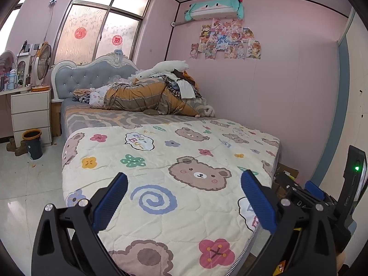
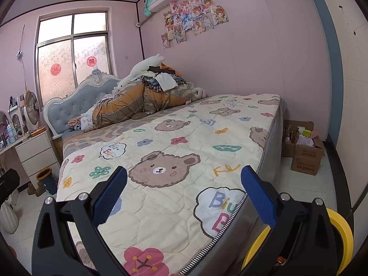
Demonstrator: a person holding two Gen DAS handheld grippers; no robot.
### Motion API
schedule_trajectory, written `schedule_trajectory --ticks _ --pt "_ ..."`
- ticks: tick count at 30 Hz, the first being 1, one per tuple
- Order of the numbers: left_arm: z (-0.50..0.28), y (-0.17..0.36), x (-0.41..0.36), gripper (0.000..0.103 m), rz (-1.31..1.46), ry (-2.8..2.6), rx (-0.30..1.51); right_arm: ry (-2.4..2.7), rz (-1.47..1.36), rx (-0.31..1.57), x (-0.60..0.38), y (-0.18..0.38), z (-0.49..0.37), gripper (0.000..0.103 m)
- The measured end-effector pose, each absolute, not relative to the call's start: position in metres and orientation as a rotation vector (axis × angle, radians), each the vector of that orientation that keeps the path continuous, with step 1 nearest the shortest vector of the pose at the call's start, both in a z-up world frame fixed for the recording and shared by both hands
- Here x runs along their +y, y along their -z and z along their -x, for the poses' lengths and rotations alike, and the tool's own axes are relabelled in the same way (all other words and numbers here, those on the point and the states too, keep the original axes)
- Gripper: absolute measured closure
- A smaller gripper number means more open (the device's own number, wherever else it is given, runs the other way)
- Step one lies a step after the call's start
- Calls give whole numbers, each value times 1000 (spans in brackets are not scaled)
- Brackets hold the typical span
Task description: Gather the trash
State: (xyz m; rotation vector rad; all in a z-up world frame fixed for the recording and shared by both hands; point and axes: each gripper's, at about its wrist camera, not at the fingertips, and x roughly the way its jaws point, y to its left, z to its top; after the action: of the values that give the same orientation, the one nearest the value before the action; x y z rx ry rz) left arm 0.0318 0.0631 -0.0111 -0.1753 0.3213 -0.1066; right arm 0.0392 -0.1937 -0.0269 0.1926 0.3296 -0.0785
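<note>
Honestly, I can't gauge progress: both my left gripper point(image 1: 184, 195) and right gripper point(image 2: 184, 195) are spread wide, holding nothing, over the bed point(image 1: 174, 161) (bin point(image 1: 33, 143) by the nightstand; floor crumbs point(image 1: 33, 165) nearby).

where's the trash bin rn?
The trash bin stands on the floor at far left in both views, in front of the white drawer unit, left of the bed.

The left gripper point(image 1: 184, 197), jaws wide apart and empty, hangs over the near end of the bed point(image 1: 174, 161), with a bin point(image 1: 33, 143) far left on the floor.
</note>
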Motion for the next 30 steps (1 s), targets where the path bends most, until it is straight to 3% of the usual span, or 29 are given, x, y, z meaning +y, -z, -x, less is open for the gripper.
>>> schedule_trajectory --ticks 30 --pt "-36 20 59 8 173 112 344 86 -201 360 -196 39 -46 8"
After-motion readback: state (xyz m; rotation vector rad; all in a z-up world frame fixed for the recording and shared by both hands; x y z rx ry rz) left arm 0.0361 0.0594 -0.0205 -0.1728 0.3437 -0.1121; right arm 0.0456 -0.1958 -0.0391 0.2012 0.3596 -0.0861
